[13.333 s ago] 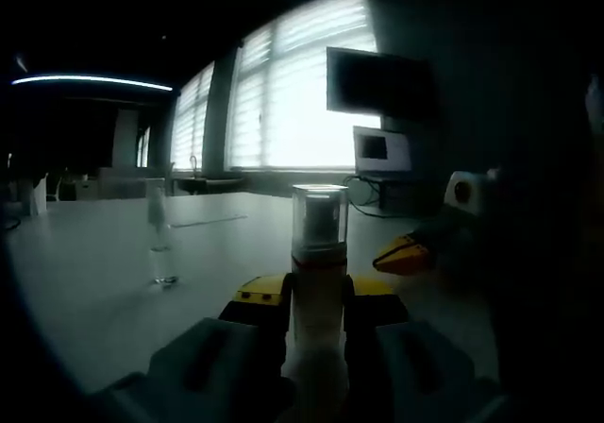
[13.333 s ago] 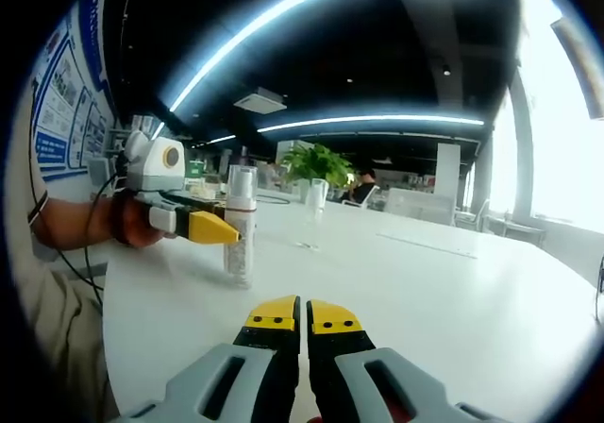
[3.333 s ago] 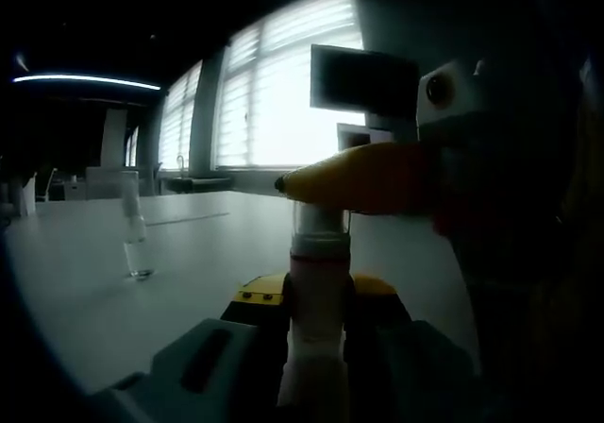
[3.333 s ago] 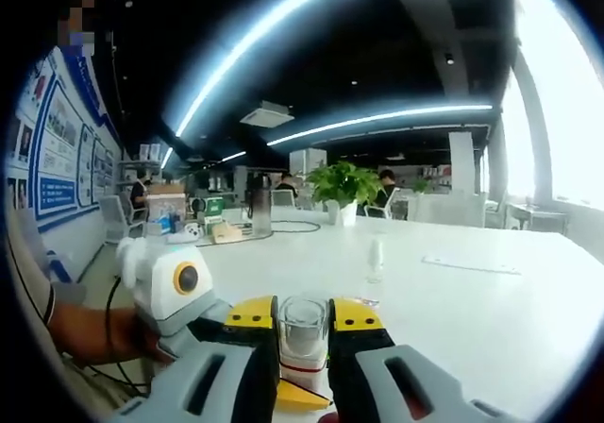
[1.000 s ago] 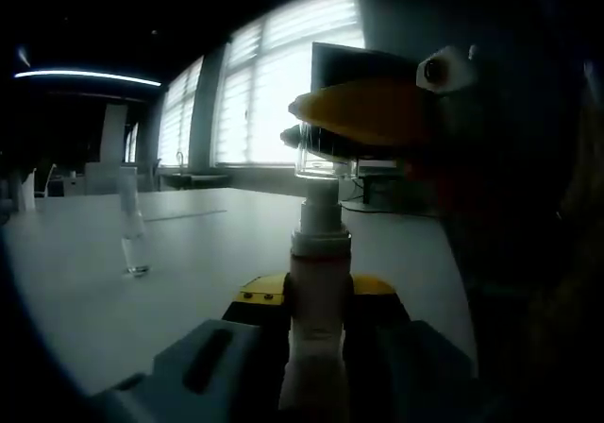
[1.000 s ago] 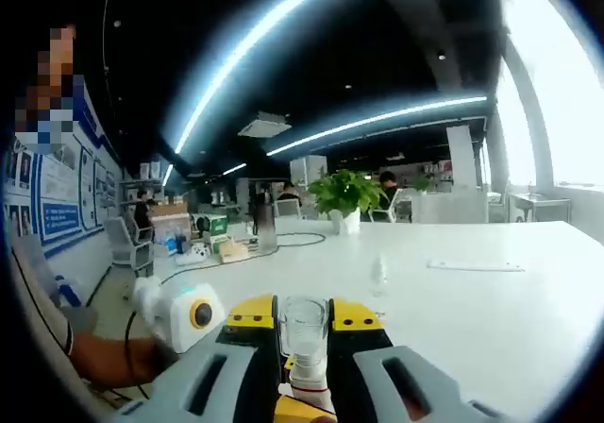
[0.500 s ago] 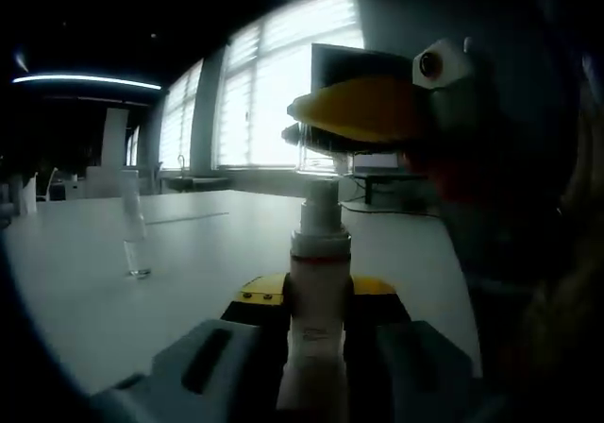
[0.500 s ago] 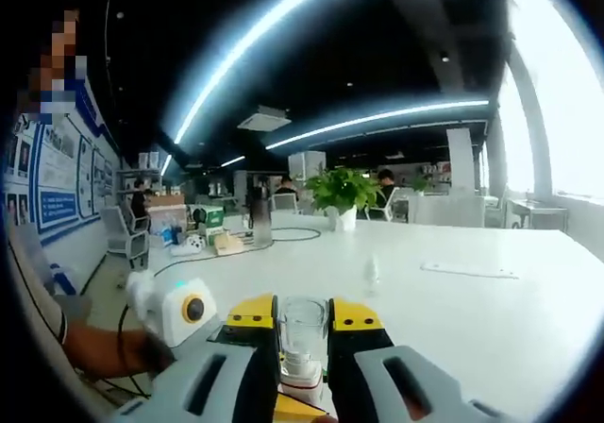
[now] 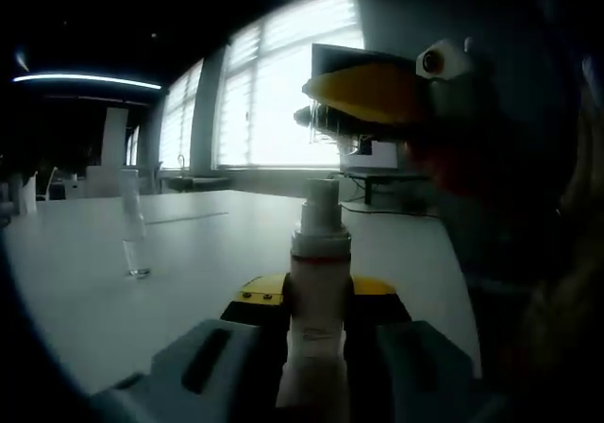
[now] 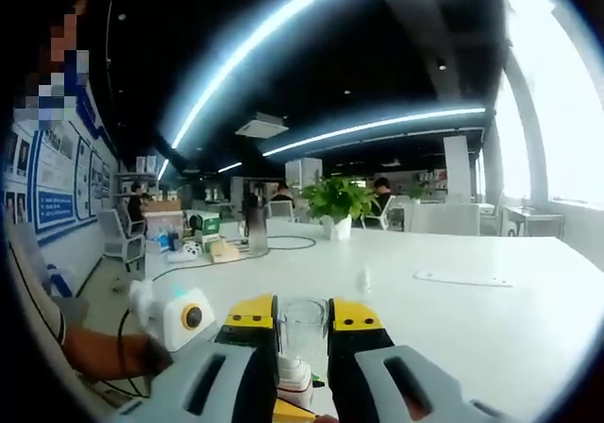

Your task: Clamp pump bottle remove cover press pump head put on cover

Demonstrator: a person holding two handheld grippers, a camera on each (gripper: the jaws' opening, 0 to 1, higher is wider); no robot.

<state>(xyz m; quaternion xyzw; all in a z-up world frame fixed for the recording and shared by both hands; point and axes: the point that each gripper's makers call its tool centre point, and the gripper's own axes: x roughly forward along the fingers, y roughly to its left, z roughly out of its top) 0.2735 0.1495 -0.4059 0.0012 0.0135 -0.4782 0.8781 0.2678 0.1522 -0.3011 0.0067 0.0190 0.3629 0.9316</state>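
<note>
In the left gripper view my left gripper [image 9: 319, 296] is shut on the white pump bottle [image 9: 317, 347], which stands upright on the white table [image 9: 85, 291]. Its pump head [image 9: 320, 206] is bare. Above it and a little to the right, my right gripper [image 9: 363, 93] comes in with its yellow jaws shut on the clear cover [image 9: 332, 121], which hangs free of the pump head. In the right gripper view the clear cover [image 10: 302, 327] sits between the jaws of my right gripper [image 10: 302, 314]. The pump head [image 10: 293, 373] shows just below it, and my left gripper [image 10: 184, 319] lies lower left.
A small clear bottle [image 9: 135, 244] stands on the table to the left. A monitor [image 9: 373, 159] and bright blinds are behind. In the right gripper view a potted plant [image 10: 335, 201], a sheet of paper [image 10: 462, 279] and the person's hand [image 10: 94, 347] show.
The right gripper has lifted the clear cover off the pump head and carried it up and slightly right. The left gripper holds the bottle still.
</note>
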